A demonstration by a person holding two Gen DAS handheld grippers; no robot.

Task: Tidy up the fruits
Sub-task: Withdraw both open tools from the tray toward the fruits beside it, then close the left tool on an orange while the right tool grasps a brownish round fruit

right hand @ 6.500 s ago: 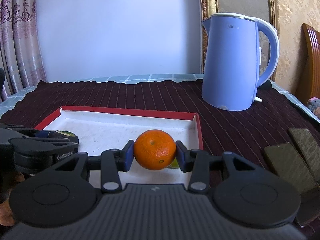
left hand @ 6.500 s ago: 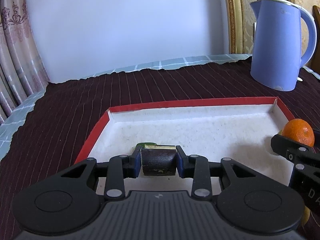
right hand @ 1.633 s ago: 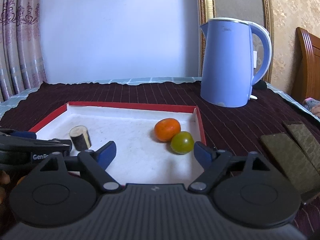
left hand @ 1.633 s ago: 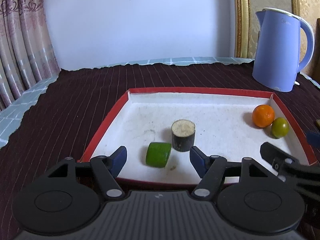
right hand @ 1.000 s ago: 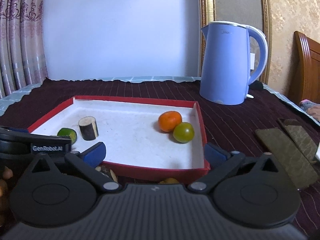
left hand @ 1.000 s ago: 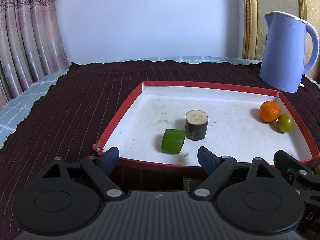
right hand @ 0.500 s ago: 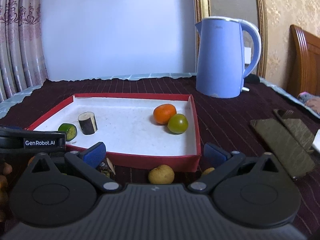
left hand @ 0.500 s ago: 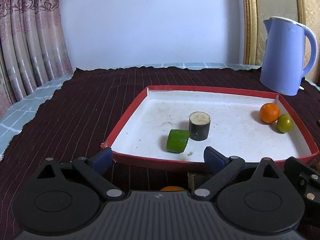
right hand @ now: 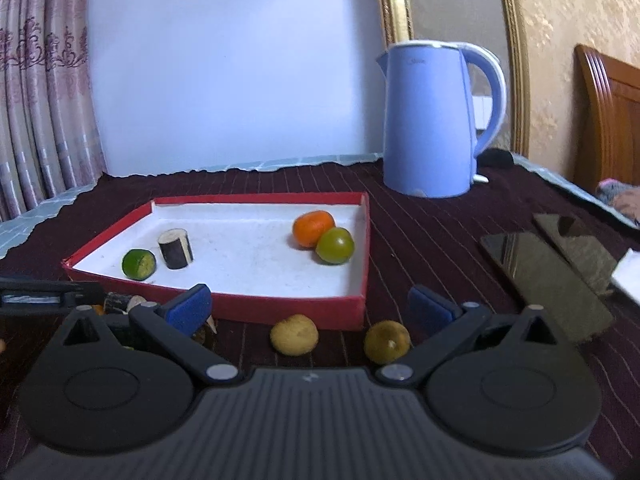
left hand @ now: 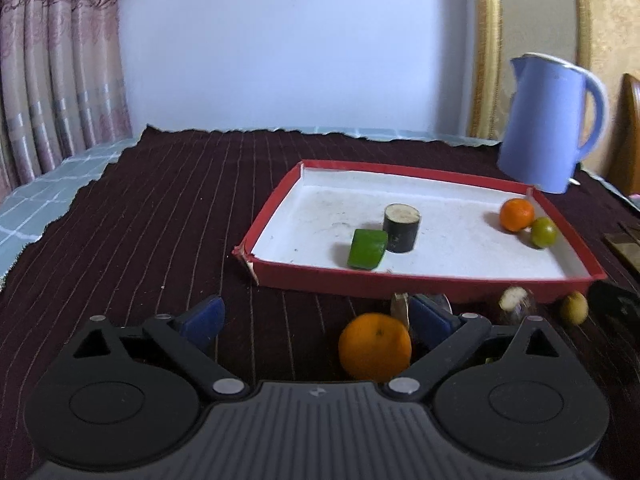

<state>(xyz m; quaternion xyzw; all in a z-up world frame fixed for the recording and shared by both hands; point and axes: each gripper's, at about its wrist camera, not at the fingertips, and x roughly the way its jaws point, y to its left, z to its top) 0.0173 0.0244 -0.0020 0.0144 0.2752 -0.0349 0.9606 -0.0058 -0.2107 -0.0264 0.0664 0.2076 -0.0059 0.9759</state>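
A red-rimmed white tray (left hand: 420,280) (right hand: 280,306) holds a green cucumber piece (left hand: 367,249) (right hand: 139,264), a dark sugarcane stub (left hand: 401,222) (right hand: 175,249), an orange (left hand: 516,214) (right hand: 313,228) and a green fruit (left hand: 543,232) (right hand: 335,245). On the cloth in front of the tray lie a loose orange (left hand: 375,347), two small yellowish fruits (right hand: 294,335) (right hand: 387,341) and dark cane pieces (right hand: 120,302). My left gripper (left hand: 316,318) stands open just short of the tray, the loose orange inside its right finger. My right gripper (right hand: 309,307) is open, with the yellowish fruits between its fingers, untouched.
A blue kettle (left hand: 548,124) (right hand: 436,120) stands behind the tray at the right. Dark flat slabs (right hand: 548,276) lie on the striped maroon cloth (left hand: 140,232) to the right. Curtains hang at the left, a wooden chair at the far right.
Both grippers have drawn back from the tray, so the loose fruits on the cloth in front of it have come into view. The left jaws have spread a little wider.
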